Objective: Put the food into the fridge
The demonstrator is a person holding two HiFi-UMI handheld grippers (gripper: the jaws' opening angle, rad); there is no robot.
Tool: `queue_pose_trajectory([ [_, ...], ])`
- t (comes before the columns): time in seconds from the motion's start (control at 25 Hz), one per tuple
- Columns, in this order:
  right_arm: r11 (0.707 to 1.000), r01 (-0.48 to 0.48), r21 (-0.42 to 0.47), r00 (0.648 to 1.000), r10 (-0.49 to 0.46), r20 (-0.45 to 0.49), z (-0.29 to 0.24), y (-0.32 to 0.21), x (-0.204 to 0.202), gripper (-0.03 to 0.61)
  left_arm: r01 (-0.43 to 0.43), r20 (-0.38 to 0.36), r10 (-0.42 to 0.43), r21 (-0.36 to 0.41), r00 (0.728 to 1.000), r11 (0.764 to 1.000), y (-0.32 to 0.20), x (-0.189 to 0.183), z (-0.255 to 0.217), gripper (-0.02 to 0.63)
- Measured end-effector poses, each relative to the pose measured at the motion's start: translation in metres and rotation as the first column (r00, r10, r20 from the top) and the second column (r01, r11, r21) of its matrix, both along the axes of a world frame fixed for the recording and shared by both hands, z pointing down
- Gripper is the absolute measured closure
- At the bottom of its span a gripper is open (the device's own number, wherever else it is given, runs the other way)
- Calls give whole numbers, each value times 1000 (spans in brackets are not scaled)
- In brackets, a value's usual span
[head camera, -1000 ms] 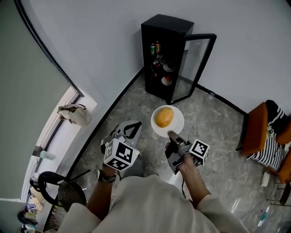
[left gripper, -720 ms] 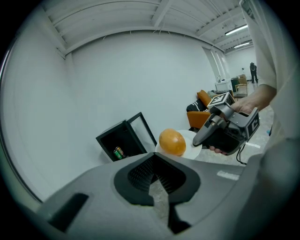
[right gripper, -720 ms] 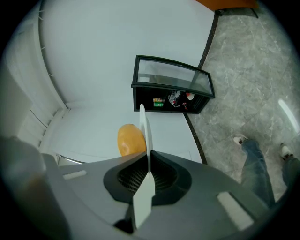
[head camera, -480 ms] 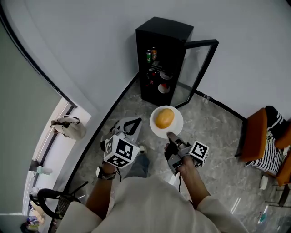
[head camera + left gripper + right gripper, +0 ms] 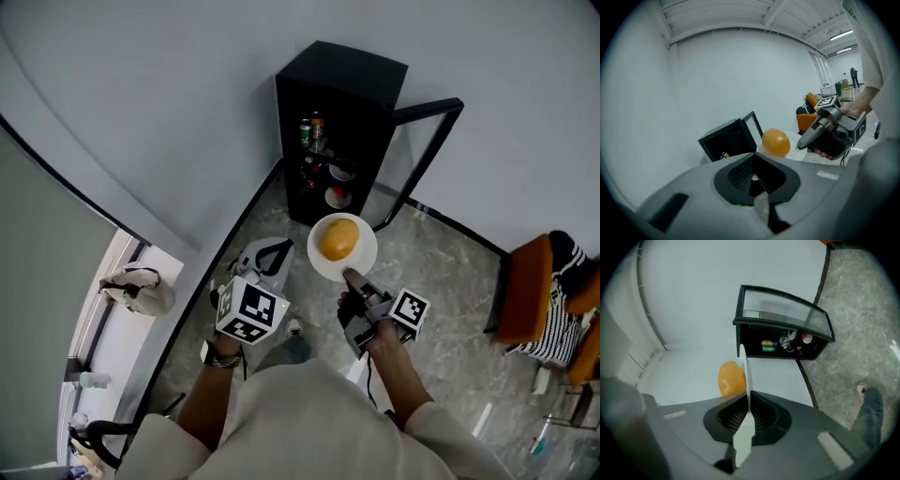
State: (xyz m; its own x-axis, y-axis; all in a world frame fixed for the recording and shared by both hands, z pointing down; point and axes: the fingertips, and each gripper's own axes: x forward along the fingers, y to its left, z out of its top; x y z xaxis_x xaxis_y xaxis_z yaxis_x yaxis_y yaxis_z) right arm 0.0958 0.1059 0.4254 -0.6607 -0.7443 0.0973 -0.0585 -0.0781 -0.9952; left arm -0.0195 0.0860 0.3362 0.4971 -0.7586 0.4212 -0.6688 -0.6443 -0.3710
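Note:
A black fridge stands against the wall with its glass door swung open to the right. My right gripper is shut on the near rim of a white plate. The plate carries a round orange piece of food and hangs in the air in front of the fridge. In the right gripper view the plate runs edge-on between the jaws of the right gripper, with the food on its left. My left gripper hovers left of the plate, jaws together and holding nothing.
Cans and small dishes sit on the fridge shelves. An orange chair with a striped cloth stands at the right. A bag lies by the window at the left. Grey stone floor lies between me and the fridge.
The fridge has drawn nearer and sits lower and larger in the head view. Both grippers keep their pose, the plate still held. The bag has slid toward the lower left.

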Motion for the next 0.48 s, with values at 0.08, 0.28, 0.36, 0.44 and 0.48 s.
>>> queue_pose_trajectory([
  [0.08,1000,3,3,1000,-3,8,0,-15,-7,565,7,-5,-7,0,1000,1000,-16,-7,0,609],
  [0.28,1000,9,-21,1000,-9,-3,4,-56,-16,565,15,-13,-15,-7,1000,1000,-58,-19,1,609],
  [0.36,999,6,-36,1000,-6,-8,8,-80,-19,565,29,-7,-29,-21,1000,999,-83,-28,5,609],
  [0.44,999,3,-44,1000,-4,-11,12,-93,-21,565,39,-6,-39,-23,999,999,-97,-34,7,609],
  [0.48,999,1,-46,1000,-2,-13,15,-95,-21,565,42,-4,-42,-22,999,999,-99,-36,8,609],
])
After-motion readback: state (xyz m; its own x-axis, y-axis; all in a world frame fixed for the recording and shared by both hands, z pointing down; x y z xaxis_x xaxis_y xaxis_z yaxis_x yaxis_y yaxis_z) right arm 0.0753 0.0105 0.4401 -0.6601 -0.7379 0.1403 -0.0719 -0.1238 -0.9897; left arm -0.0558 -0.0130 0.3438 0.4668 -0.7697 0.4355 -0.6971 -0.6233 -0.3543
